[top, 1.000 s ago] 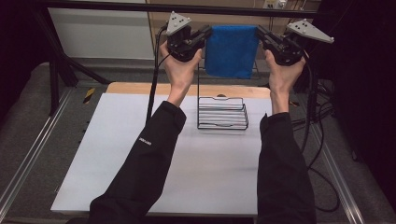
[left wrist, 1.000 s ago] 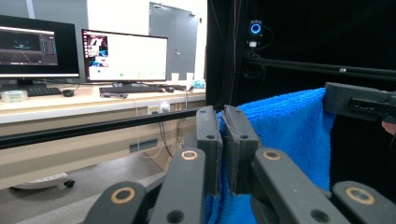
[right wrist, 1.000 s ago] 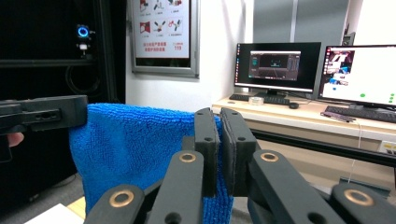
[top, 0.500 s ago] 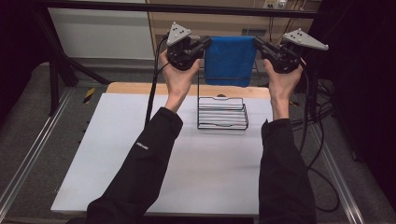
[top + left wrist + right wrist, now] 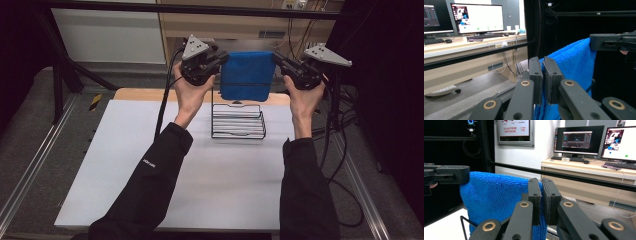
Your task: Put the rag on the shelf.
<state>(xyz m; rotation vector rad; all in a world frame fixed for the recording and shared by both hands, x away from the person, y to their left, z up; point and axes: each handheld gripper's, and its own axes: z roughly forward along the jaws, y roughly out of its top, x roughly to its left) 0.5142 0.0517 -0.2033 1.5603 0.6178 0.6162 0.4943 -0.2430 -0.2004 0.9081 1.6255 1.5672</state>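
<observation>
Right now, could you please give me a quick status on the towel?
Left tool and right tool shut on towel corners. Towel stretched above the wire rack. Nothing in the way.

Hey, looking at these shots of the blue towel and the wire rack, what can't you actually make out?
- Blue towel bottom edge: cut off in both gripper views, hidden by the jaws.
- Wire rack: in the right gripper view one corner pokes out; towel covers the rest.
- Whether towel touches rack: high view overlaps them, cannot tell.
- Monitor text: too small.

The framed sign [image 5: 515,131] on the wall is showing "119"; the sleeve logo [image 5: 148,162] is staying too small to read.
</observation>
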